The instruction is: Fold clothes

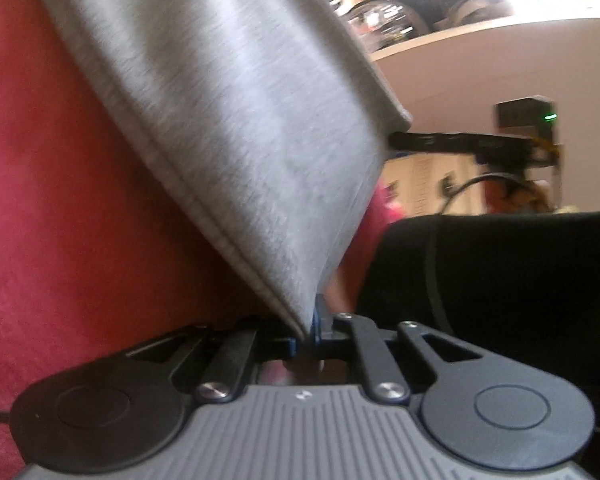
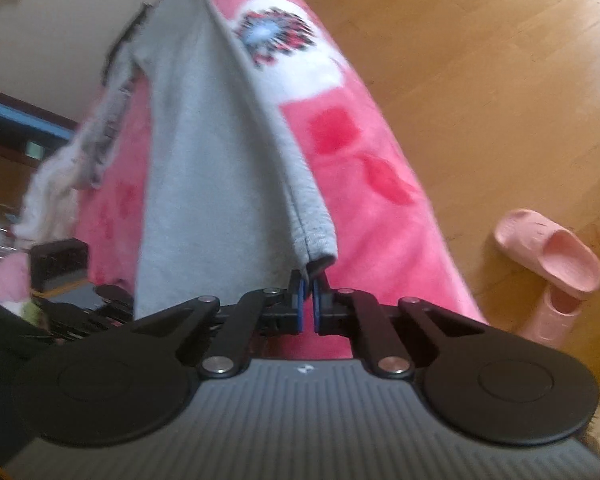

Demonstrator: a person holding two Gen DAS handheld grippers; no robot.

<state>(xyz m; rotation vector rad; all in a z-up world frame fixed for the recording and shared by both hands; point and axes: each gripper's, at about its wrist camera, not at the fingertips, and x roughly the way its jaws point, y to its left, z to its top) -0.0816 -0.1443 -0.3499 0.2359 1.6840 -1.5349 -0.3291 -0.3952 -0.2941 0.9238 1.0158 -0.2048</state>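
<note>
A grey garment (image 1: 236, 128) stretches up and away from my left gripper (image 1: 306, 330), whose jaws are shut on its hemmed corner. Beneath it lies a pink blanket (image 1: 52, 200). In the right wrist view the same grey garment (image 2: 204, 152) runs from my right gripper (image 2: 308, 286) toward the far end of the pink blanket (image 2: 364, 184). The right jaws are shut on the garment's ribbed corner (image 2: 320, 254). My right gripper's body also shows in the left wrist view as a black bar (image 1: 460, 142) at the cloth's far corner.
A black cushioned object (image 1: 500, 272) lies to the right of my left gripper. Wooden floor (image 2: 480, 60) borders the blanket's right side, with two pink slippers (image 2: 552, 256) on it. A patterned white cloth (image 2: 60, 176) lies crumpled at the blanket's left edge.
</note>
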